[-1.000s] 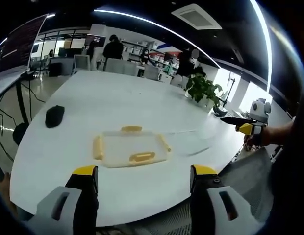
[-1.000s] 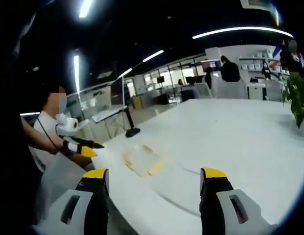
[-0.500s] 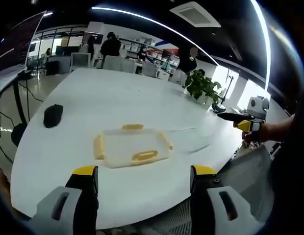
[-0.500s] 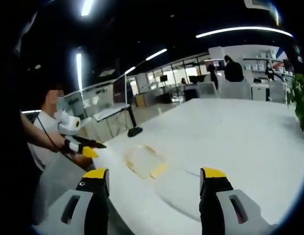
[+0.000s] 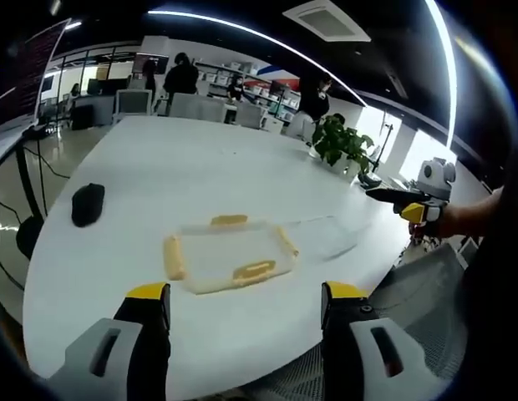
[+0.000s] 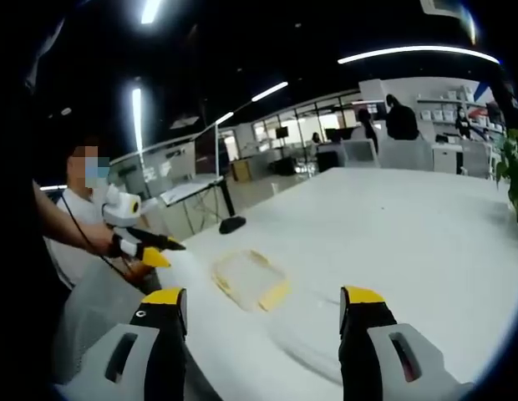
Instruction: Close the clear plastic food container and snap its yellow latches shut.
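Note:
A clear, flat plastic container (image 5: 228, 253) lies on the white table (image 5: 200, 167), with yellow latches (image 5: 254, 272) sticking out on all four sides. My left gripper (image 5: 242, 305) hovers open and empty at the near table edge, well short of the container. My right gripper (image 5: 407, 200) is held in the air off the table's right side. In the right gripper view the container (image 6: 247, 279) lies ahead and slightly left. My right gripper (image 6: 263, 309) is open and empty, and my left gripper (image 6: 149, 248) hangs at the left in a person's hand.
A black mouse-like object (image 5: 87, 203) lies left of the container. A potted plant (image 5: 340, 147) stands at the table's far right. A mesh chair back (image 5: 418, 284) is near the right edge. A black lamp base (image 6: 232, 224) sits at the table's corner. People and desks are far behind.
Both views have shifted a little and the container looks slightly nearer. The container has not moved on the table. Both grippers stay open.

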{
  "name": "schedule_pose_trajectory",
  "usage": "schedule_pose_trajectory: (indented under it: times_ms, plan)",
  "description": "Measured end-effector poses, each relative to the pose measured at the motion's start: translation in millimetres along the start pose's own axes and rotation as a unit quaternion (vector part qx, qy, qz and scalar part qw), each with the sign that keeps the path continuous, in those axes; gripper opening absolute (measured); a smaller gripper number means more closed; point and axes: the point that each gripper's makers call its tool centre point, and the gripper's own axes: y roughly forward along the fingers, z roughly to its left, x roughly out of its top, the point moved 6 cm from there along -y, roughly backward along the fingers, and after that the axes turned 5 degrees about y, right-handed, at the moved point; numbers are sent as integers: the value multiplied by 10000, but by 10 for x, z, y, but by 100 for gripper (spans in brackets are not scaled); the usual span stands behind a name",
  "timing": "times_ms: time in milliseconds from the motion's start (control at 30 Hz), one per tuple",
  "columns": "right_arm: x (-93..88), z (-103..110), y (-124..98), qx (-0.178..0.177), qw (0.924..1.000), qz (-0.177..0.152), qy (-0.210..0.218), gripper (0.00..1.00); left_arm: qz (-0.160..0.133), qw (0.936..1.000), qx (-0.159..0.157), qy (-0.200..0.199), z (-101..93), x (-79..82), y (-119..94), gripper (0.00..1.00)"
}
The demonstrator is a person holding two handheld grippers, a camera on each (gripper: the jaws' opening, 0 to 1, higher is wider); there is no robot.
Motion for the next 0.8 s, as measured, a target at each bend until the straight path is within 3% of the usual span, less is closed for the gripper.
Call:
schedule_pose_trajectory:
  times_ms: [800]
  plan:
    - [38, 49, 175, -13, 9998, 125, -139, 73, 277, 9990, -339, 114, 171, 13, 112, 72]
